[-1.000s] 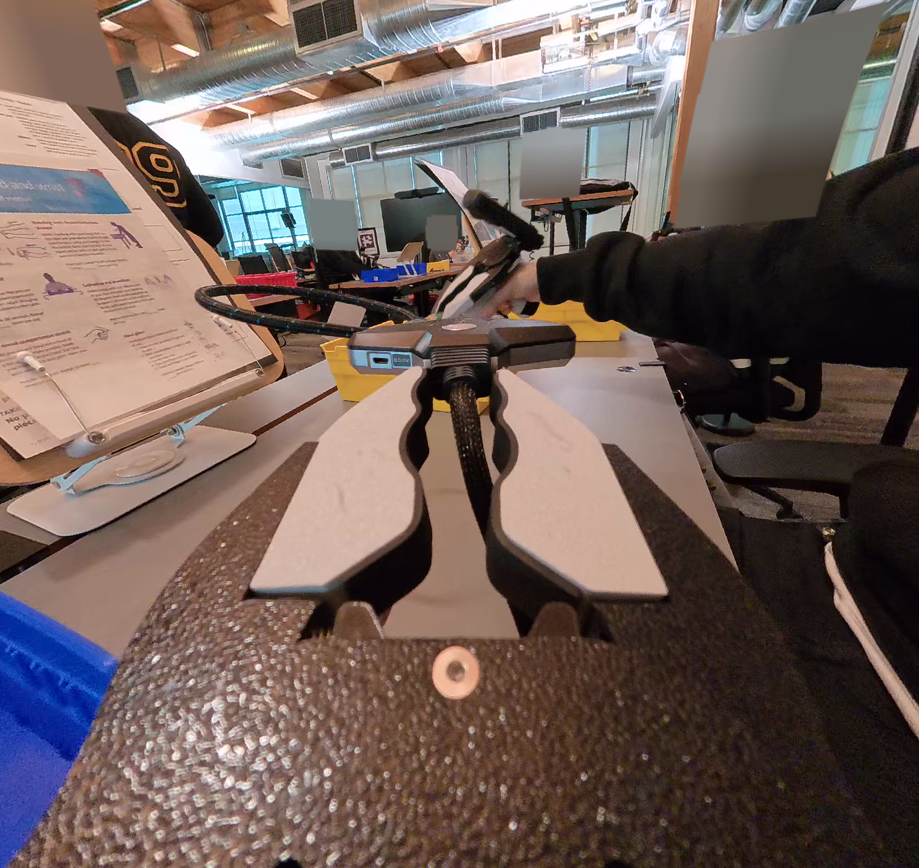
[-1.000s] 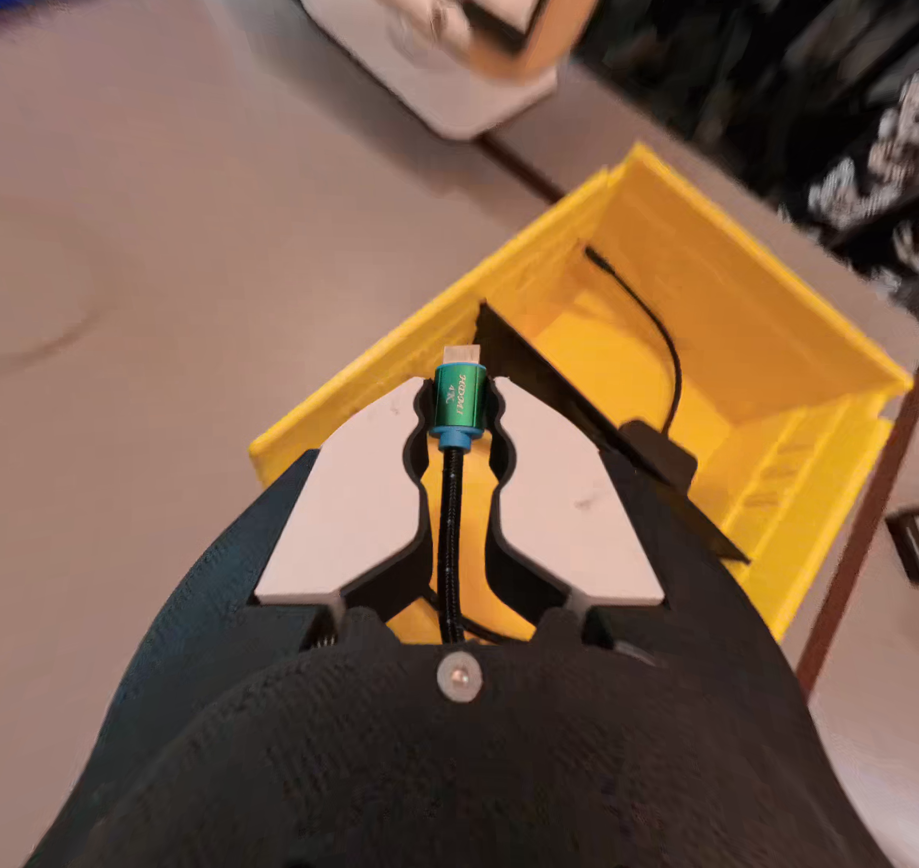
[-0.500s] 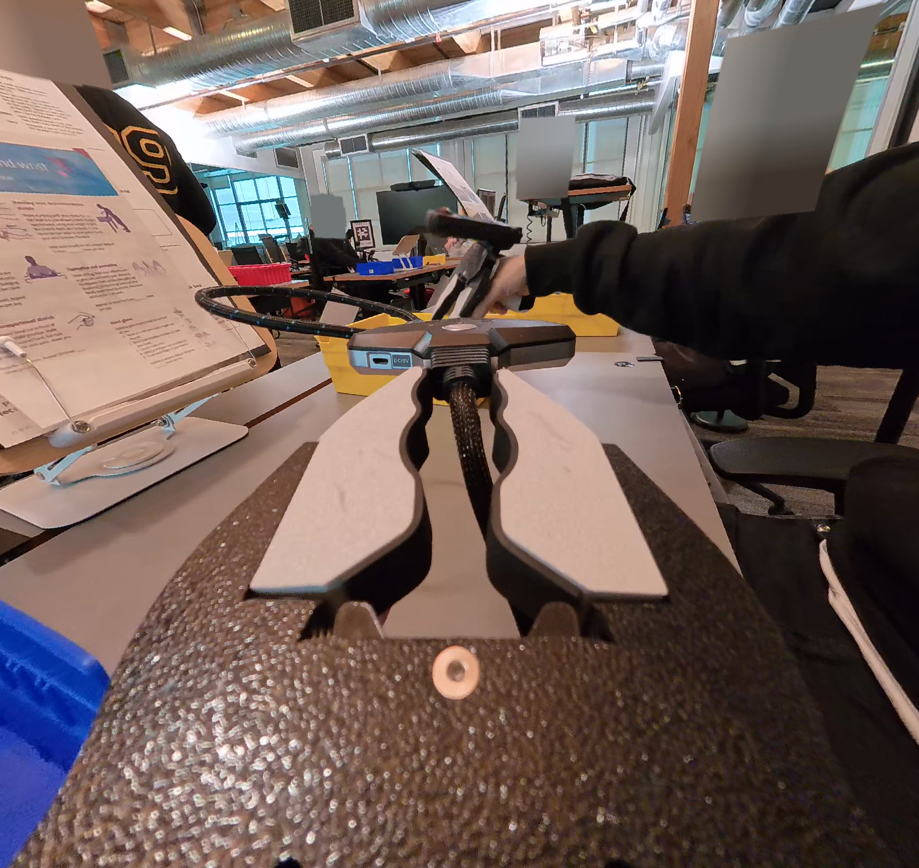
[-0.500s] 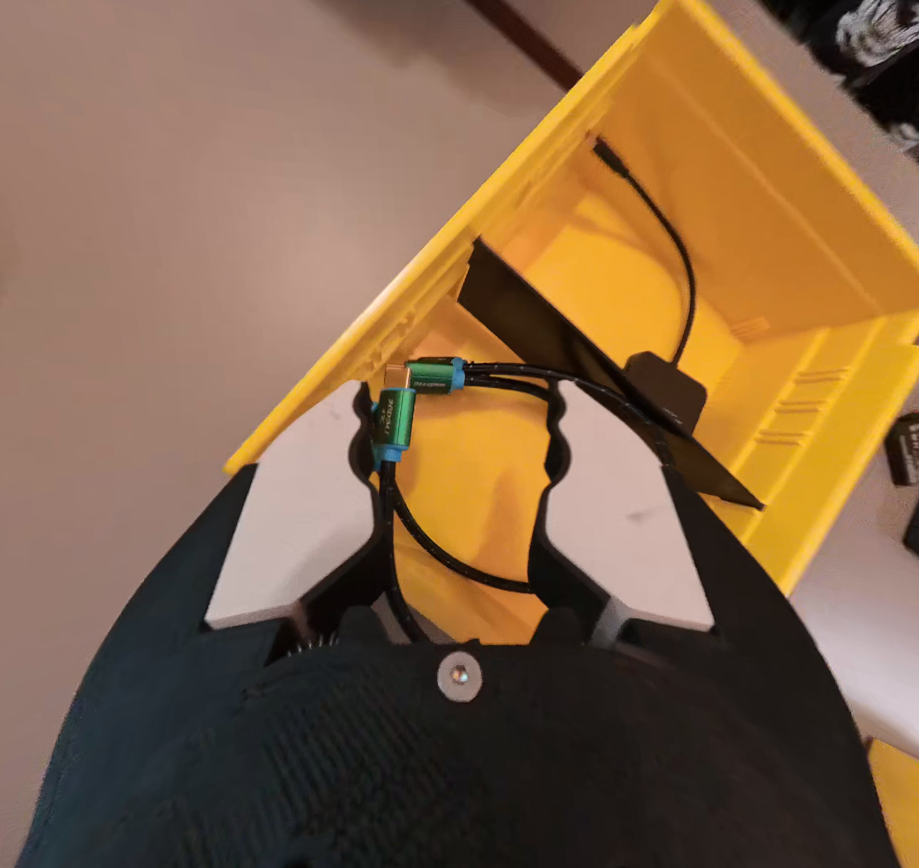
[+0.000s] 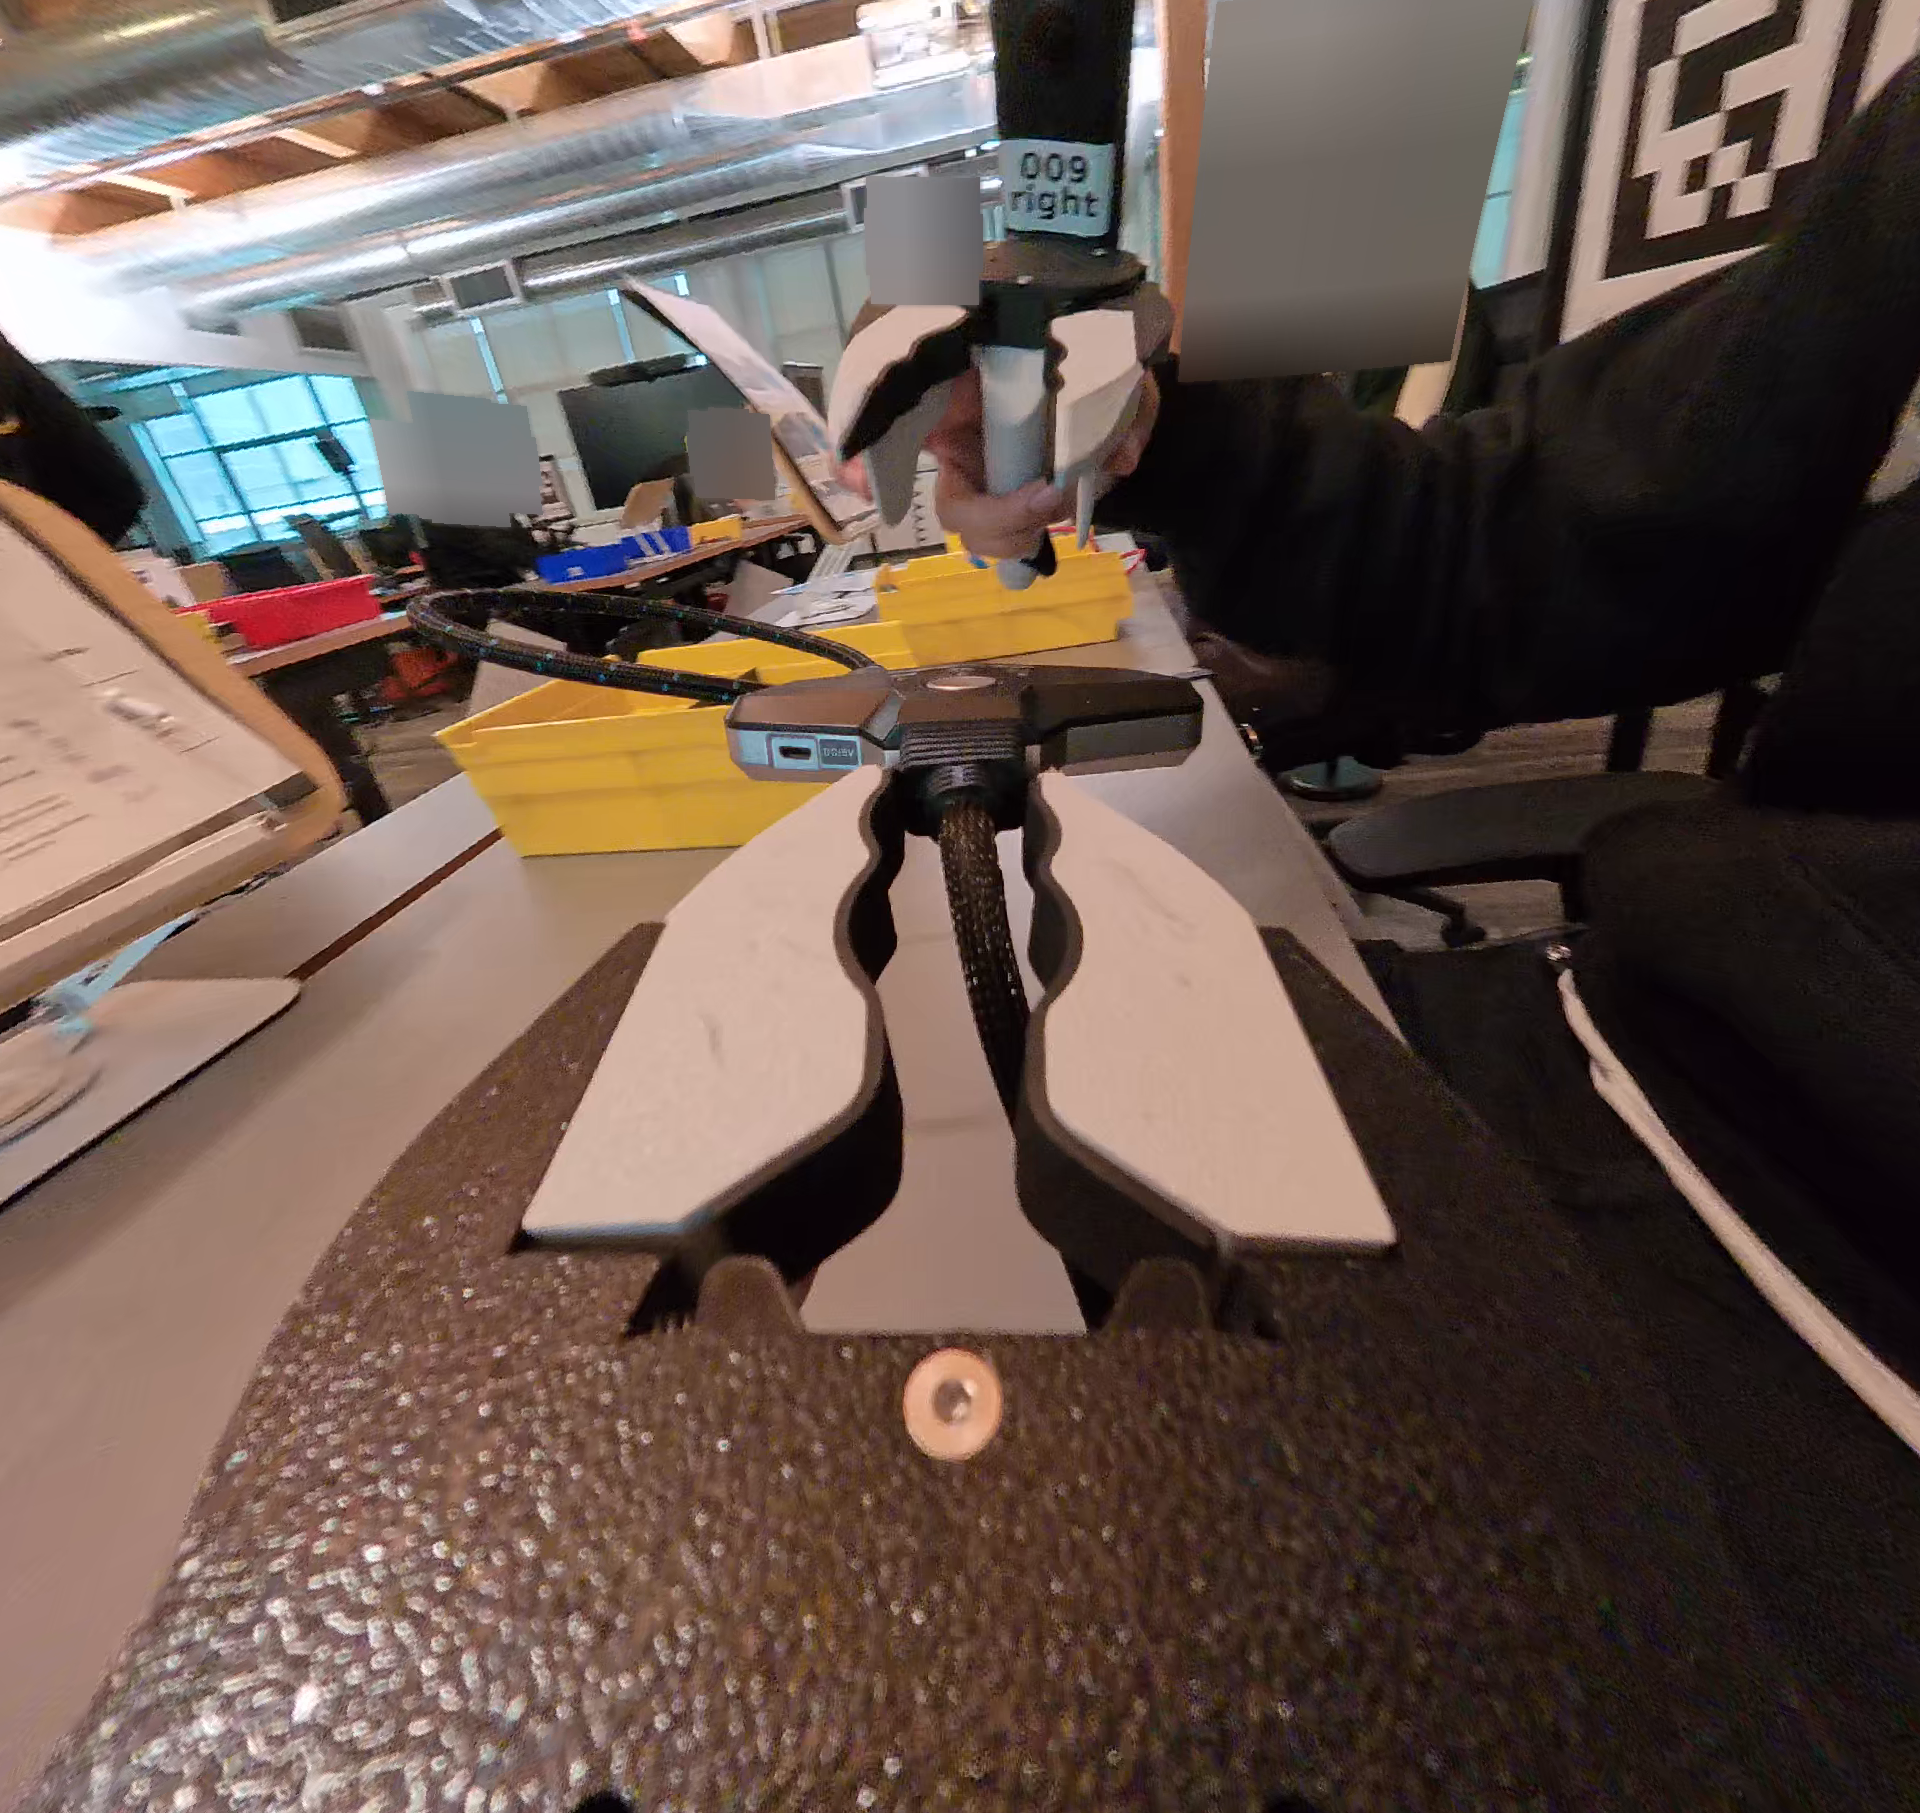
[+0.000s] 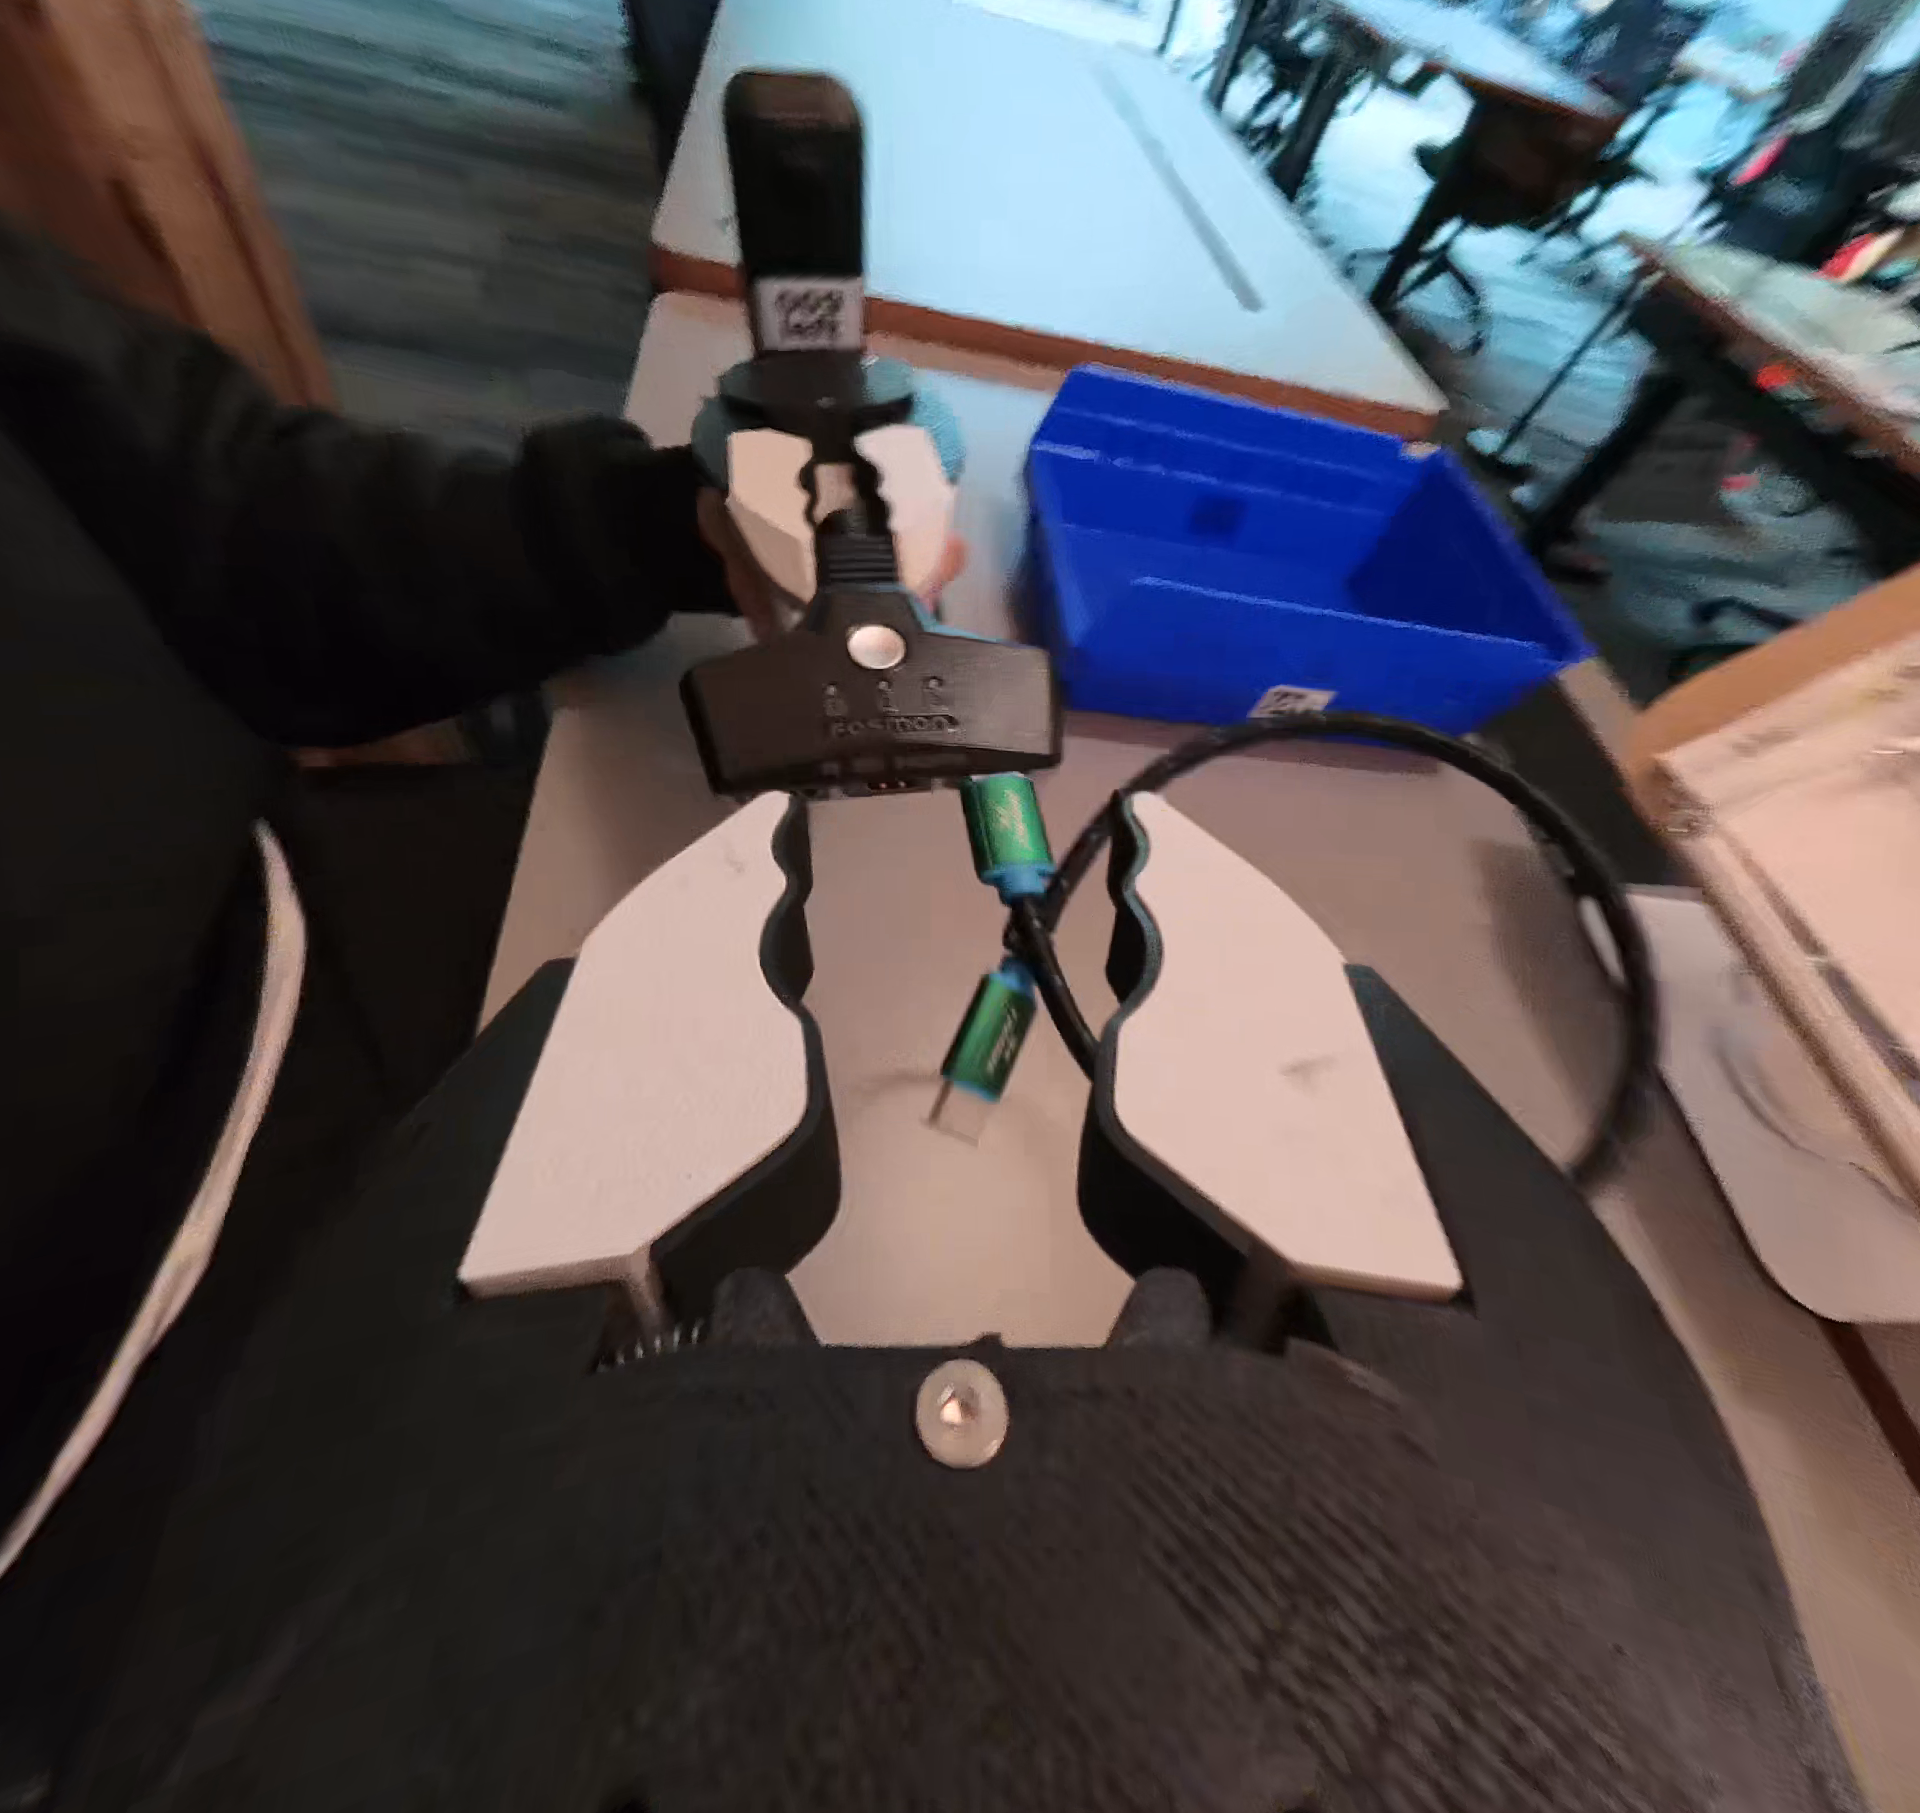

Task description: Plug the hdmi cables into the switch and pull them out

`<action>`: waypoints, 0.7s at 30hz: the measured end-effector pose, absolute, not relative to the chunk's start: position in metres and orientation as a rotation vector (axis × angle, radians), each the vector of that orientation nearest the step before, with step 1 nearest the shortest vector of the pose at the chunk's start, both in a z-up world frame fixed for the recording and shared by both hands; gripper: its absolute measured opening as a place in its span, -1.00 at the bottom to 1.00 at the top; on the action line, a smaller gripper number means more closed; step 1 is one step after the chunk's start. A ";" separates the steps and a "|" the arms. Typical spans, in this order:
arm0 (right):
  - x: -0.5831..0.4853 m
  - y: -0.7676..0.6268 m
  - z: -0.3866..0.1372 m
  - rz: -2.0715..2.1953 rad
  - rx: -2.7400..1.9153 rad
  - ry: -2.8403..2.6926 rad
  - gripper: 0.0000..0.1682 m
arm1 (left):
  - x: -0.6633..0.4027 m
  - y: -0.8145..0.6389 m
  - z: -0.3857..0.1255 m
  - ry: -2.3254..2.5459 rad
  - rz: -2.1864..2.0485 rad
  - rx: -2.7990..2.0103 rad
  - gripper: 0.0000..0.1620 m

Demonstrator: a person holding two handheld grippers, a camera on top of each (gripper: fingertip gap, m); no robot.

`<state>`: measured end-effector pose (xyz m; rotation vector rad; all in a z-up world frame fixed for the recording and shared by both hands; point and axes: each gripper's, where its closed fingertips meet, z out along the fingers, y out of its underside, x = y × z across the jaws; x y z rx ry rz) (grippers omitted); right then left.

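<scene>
In the left wrist view the left gripper (image 5: 961, 818) has kept its grip throughout: its fingers (image 5: 727, 1025) are pinched on the braided pigtail (image 5: 982, 932) just behind the switch (image 5: 961, 714), which is held level above the tabletop (image 5: 416, 984). What has changed is beyond the switch: the right gripper (image 5: 982, 475), which a second ago was off over the yellow bin (image 5: 623, 766), now stands upright just behind the switch and faces it, fingers spread, nothing between them. A black cable (image 5: 623, 641) arcs out from the far left of the switch. In the right wrist view the change is plainer. The right gripper (image 6: 961, 828), which had pinched a green plug over the bin and then let it go, now has its fingers (image 6: 665, 1036) wide apart and empty, pointed at the port face of the switch (image 6: 873, 714). One green plug (image 6: 1003, 833) sits seated in a port at the right end of the switch; its cable (image 6: 1455, 828) loops round to the right, and the other green plug (image 6: 992, 1041) hangs free below the switch, between the open fingers and touching neither. The middle port looks vacant. So one insertion appears done, and the likely next step is closing on a plug, either to pull the seated one or to fit the loose one. The switch is a black T-shaped block with a round silver button on top. A blue bin (image 6: 1299, 600) rests beyond it to the right.
</scene>
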<state>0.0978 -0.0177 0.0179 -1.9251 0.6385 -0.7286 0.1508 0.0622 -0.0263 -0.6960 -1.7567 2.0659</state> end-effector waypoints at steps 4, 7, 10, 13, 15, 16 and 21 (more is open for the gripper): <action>0.109 -0.004 -0.012 -0.709 -2.128 0.625 -0.43 | 0.133 0.062 -0.028 -1.729 2.026 -0.787 -0.73; 0.115 -0.005 -0.023 -0.689 -2.175 0.681 -0.52 | 0.128 0.060 -0.030 -1.741 2.010 -0.810 -0.73; 0.118 -0.009 -0.030 -0.665 -2.182 0.737 -0.63 | 0.127 0.059 -0.032 -1.747 2.004 -0.817 -0.73; 0.112 -0.007 -0.038 -0.600 -2.208 0.741 -0.71 | 0.128 0.061 -0.030 -1.727 2.015 -0.814 -0.73; 0.111 -0.006 -0.040 -0.596 -2.220 0.739 -0.71 | 0.127 0.062 -0.030 -1.723 2.016 -0.825 -0.73; 0.110 -0.006 -0.041 -0.586 -2.230 0.739 -0.74 | 0.126 0.062 -0.030 -1.723 2.011 -0.832 -0.73; 0.108 -0.004 -0.040 -0.482 -2.218 0.767 -0.75 | 0.124 0.063 -0.030 -1.713 2.013 -0.849 -0.73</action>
